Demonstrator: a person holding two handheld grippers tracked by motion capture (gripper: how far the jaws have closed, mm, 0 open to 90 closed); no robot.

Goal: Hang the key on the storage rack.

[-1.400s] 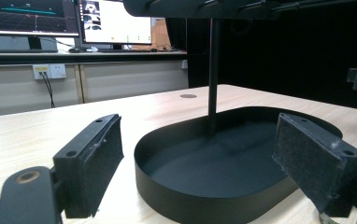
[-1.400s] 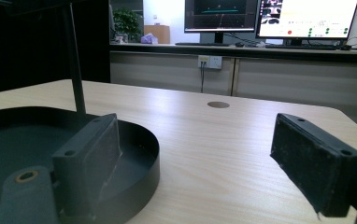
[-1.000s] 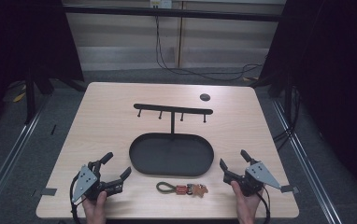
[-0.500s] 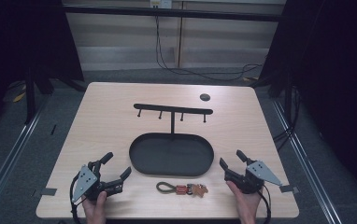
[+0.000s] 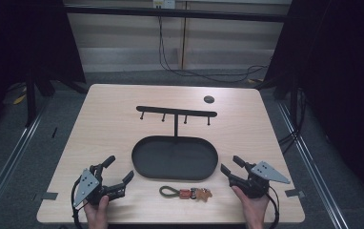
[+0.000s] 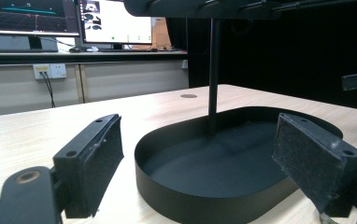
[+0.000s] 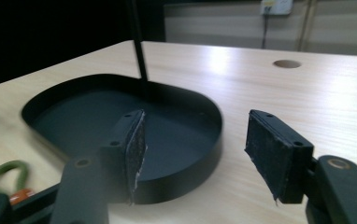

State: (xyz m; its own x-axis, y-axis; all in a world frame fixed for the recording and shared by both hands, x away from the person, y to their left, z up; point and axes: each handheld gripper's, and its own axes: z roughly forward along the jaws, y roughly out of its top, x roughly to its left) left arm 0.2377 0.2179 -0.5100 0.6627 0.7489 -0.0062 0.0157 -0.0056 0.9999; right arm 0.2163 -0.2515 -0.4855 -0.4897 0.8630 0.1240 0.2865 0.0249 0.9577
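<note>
A black oval tray lies at the table's middle, and from its far side rises a post with a hook bar. In front of the tray lies a keychain with a green loop, an orange piece and a brown charm. My left gripper rests open at the front left, aimed at the tray, with nothing between its pads. At the front right my right gripper is also open and empty. It faces the tray, and the green loop shows at its lower left.
A round hole sits in the tabletop at the back right. Black frame posts and cables stand beyond the table's far edge. Monitors and a wall socket show far behind the tray.
My right gripper has edged slightly to the left. The left gripper, the tray and the keychain have stayed put.
</note>
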